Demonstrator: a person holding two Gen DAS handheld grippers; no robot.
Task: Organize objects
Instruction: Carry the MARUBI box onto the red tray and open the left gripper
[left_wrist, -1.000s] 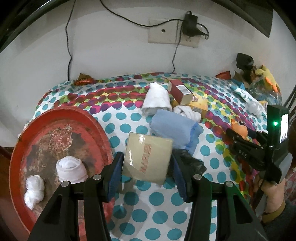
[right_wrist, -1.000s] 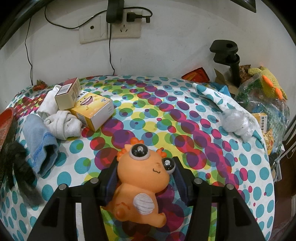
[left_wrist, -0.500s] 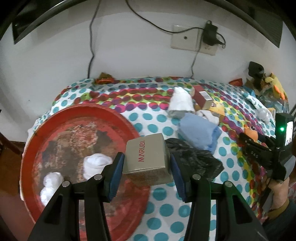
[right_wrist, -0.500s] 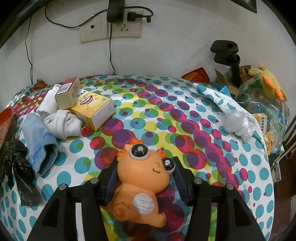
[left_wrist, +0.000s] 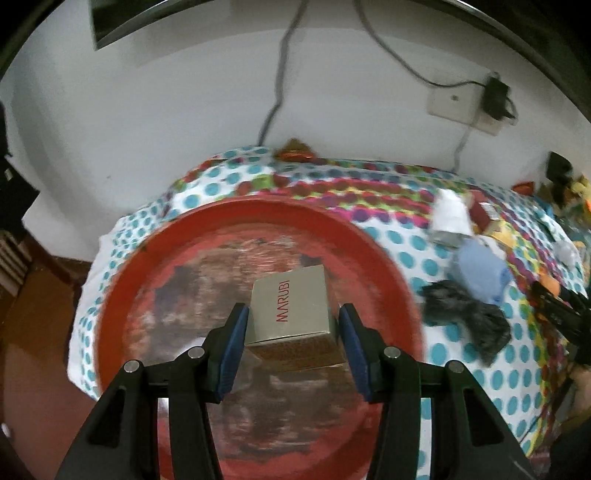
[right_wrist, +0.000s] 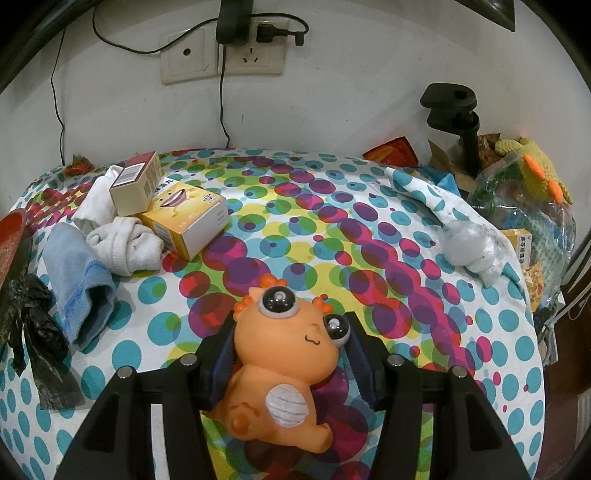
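Observation:
My left gripper (left_wrist: 293, 350) is shut on a silver MARUBI box (left_wrist: 291, 314) and holds it above the middle of the round red tray (left_wrist: 373, 254). The box and fingers hide the tray's near part. In the right wrist view my right gripper (right_wrist: 291, 354) is shut on an orange big-eyed toy dragon (right_wrist: 291, 354), over the dotted tablecloth (right_wrist: 332, 236) near its front edge. Loose things lie at the left: a blue cloth (right_wrist: 79, 266), white socks (right_wrist: 122, 243), a yellow box (right_wrist: 188, 221), a small beige box (right_wrist: 135, 184) and a black plastic bag (right_wrist: 33, 321).
A crumpled white bag (right_wrist: 469, 247) lies at the right edge, beside a clear bag of clutter with a knitted yellow toy (right_wrist: 532, 166) and a black clamp (right_wrist: 458, 118). Wall sockets with plugged cables (right_wrist: 236, 48) sit behind. The right gripper shows at the left wrist view's far right (left_wrist: 554, 299).
The left gripper carried the MARUBI box leftward, from over the dotted cloth to above the middle of the red tray. The right gripper and its toy stayed still.

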